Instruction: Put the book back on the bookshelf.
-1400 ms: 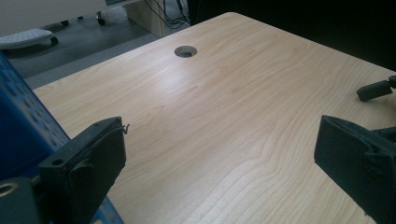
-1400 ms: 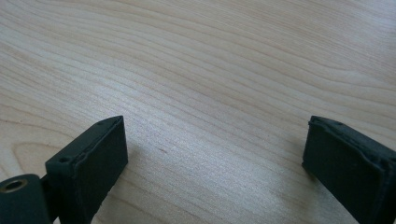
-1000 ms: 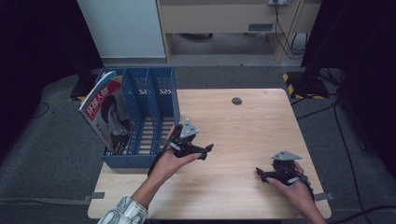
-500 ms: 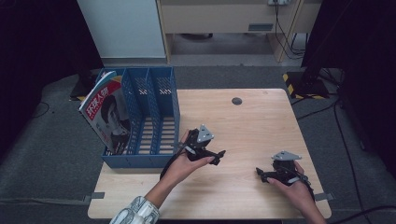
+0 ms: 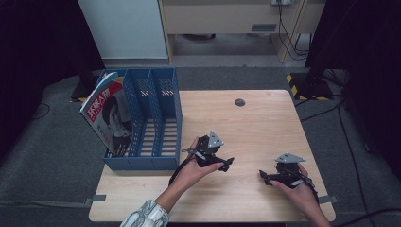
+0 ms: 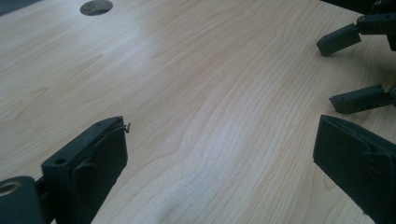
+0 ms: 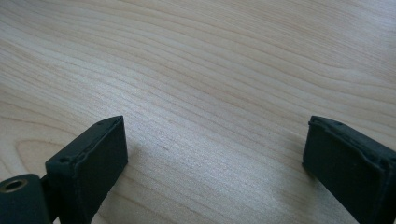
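My left gripper (image 5: 221, 161) is held low over the middle of the light wooden table (image 5: 265, 127), pointing right. In the left gripper view its jaws stand wide open (image 6: 219, 140) with only bare wood between them. My right gripper (image 5: 265, 176) rests near the table's front right, pointing left toward the other one. Its jaws also stand open (image 7: 212, 135) over bare wood. The right gripper's fingers (image 6: 340, 39) appear at the upper right of the left gripper view.
A blue file rack (image 5: 156, 118) with three slots stands on the table's left side. A magazine (image 5: 108, 118) leans in its leftmost slot. A round cable hole (image 5: 239, 102) sits near the far edge. Dark floor and cables surround the table.
My left gripper has moved right and a little toward the front, away from the rack to the table's middle. The right gripper has stayed put.
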A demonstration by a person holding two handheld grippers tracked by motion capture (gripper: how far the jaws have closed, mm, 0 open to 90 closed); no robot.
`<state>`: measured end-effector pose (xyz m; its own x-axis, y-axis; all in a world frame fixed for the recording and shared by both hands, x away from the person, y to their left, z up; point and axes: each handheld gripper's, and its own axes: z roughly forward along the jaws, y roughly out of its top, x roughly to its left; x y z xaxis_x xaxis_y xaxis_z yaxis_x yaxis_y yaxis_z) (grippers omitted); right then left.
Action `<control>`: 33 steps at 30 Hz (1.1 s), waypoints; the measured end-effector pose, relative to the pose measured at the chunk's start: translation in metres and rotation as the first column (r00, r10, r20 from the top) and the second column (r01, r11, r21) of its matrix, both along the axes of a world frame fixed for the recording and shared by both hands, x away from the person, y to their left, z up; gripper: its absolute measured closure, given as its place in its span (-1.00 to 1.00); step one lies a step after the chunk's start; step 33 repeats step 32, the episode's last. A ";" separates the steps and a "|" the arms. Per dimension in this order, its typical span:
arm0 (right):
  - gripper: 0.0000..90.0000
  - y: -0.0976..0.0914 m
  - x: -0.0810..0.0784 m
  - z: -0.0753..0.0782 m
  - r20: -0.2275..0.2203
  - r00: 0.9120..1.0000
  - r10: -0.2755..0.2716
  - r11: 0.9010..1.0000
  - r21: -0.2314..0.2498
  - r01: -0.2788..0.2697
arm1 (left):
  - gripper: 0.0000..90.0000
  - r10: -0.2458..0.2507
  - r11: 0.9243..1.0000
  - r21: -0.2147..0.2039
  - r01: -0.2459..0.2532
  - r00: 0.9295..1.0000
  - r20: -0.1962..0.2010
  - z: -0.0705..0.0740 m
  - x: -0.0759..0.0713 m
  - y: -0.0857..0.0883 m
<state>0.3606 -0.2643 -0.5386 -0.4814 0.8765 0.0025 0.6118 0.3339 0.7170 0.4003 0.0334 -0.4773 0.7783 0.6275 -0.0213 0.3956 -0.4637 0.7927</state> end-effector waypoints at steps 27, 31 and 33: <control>-0.85 0.000 -0.001 0.000 -0.001 1.000 0.000 1.000 0.001 0.000 | -0.92 0.124 0.988 0.099 -0.116 0.989 -0.079 -0.060 0.031 -0.002; -0.85 0.000 -0.001 0.000 0.001 1.000 0.001 1.000 0.000 -0.001 | -0.96 0.115 0.987 0.118 -0.106 0.991 -0.072 -0.061 0.030 -0.002; -0.85 0.000 -0.001 0.000 0.000 1.000 0.000 1.000 0.001 0.000 | -0.98 0.133 0.985 0.121 -0.124 0.988 -0.073 -0.061 0.030 -0.002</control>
